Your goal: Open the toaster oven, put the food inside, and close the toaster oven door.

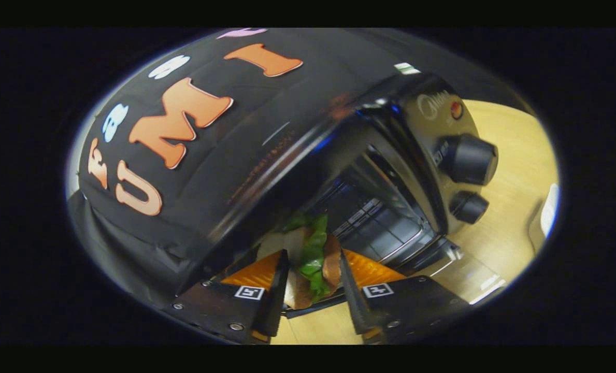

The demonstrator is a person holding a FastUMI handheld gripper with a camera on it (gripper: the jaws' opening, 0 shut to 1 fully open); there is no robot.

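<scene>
Gripper view: the gripper [313,274], low in the frame, clamps a sandwich [312,259] of bread and green lettuce between both fingers, right at the mouth of the open toaster oven [390,171], whose two black knobs [468,160] sit at right above the wooden table [499,228].

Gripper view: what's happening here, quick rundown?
A handheld gripper is carrying a sandwich with green lettuce, pinched between both fingers. Just ahead sits a black toaster oven on a wooden table; its door is already down and the wire rack inside is visible. The sandwich is at the mouth of the oven, not yet resting on the rack. Two knobs sit on the oven's front panel. The door remains to be closed.
</scene>
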